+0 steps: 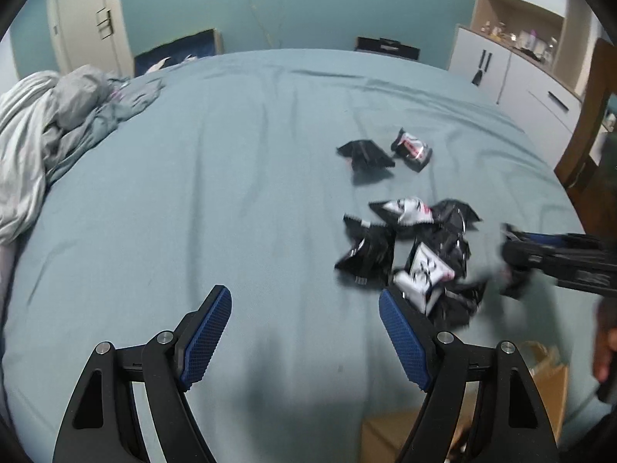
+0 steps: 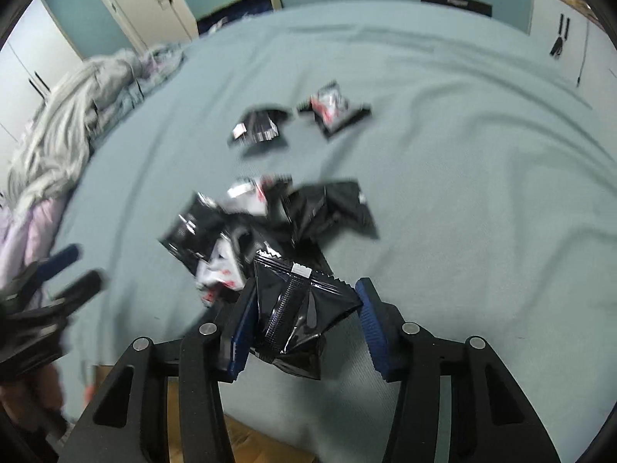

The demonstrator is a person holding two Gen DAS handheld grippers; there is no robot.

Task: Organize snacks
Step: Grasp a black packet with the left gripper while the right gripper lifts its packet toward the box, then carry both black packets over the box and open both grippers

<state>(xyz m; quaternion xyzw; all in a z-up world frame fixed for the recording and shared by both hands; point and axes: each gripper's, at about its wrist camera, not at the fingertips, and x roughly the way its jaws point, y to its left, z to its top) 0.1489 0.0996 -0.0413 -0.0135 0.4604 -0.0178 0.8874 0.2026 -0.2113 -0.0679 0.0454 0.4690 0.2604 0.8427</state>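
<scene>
Several black and white snack packets lie in a pile point(image 1: 408, 247) point(image 2: 246, 223) on the teal bed sheet point(image 1: 193, 193). Two more packets point(image 1: 366, 154) point(image 1: 412, 146) rest apart, farther up the bed. My right gripper point(image 2: 306, 289) is shut on a black snack packet point(image 2: 297, 308), which hangs between its blue pads just in front of the pile. In the left wrist view the right gripper point(image 1: 513, 247) comes in from the right edge, blurred. My left gripper point(image 1: 304, 297) stands open over bare sheet, with its right finger at the pile's near edge and nothing between the pads.
A crumpled grey duvet point(image 1: 46, 123) is heaped at the bed's left side. A cardboard box point(image 1: 547, 378) point(image 2: 246, 440) sits below the near edge of the bed. White cabinets point(image 1: 513, 77) line the right wall. A person's hand point(image 1: 605, 347) shows at the right edge.
</scene>
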